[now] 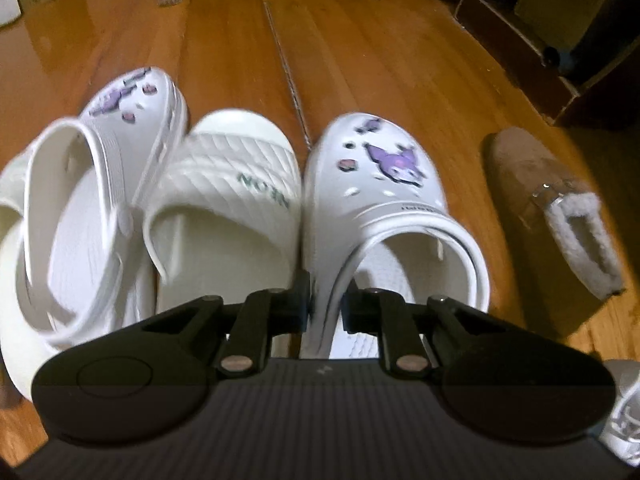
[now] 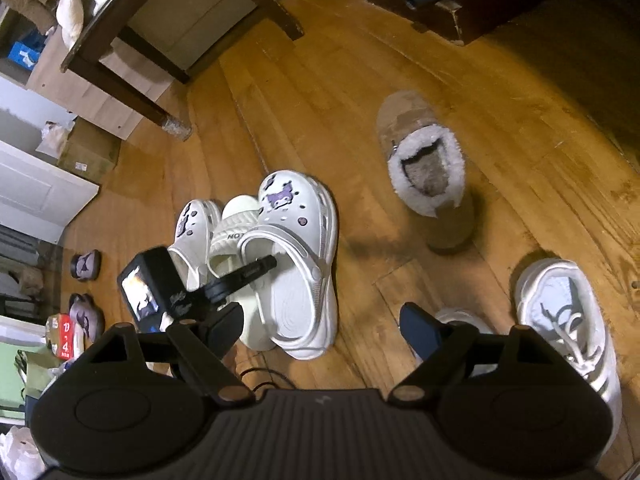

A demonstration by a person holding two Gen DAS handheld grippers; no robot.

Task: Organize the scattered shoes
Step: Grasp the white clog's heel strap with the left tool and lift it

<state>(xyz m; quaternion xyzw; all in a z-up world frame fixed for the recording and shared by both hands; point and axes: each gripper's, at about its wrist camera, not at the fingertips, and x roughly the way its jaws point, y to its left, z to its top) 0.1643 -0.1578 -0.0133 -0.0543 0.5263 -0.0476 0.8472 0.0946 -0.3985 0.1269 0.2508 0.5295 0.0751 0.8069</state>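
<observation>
A white clog with a purple cartoon charm (image 1: 384, 184) (image 2: 296, 248) stands on the wooden floor. My left gripper (image 1: 328, 302) is shut on the left rim of its opening; the right wrist view shows that gripper's fingers (image 2: 260, 266) reaching into the clog. A ribbed white slide (image 1: 228, 196) (image 2: 232, 228) presses against its left side. The matching clog (image 1: 120, 120) (image 2: 192, 224) leans beyond the slide. My right gripper (image 2: 320, 332) hangs open above bare floor, between the clog's heel and a white sneaker (image 2: 568, 320).
A brown fleece-lined slipper (image 1: 532, 184) (image 2: 424, 168) stands to the right. A second white shoe (image 2: 460, 318) peeks from behind my right finger. Two dark slippers (image 2: 84, 266) lie far left. A chair leg (image 2: 132, 92), cardboard boxes and dark furniture (image 1: 560, 40) border the floor.
</observation>
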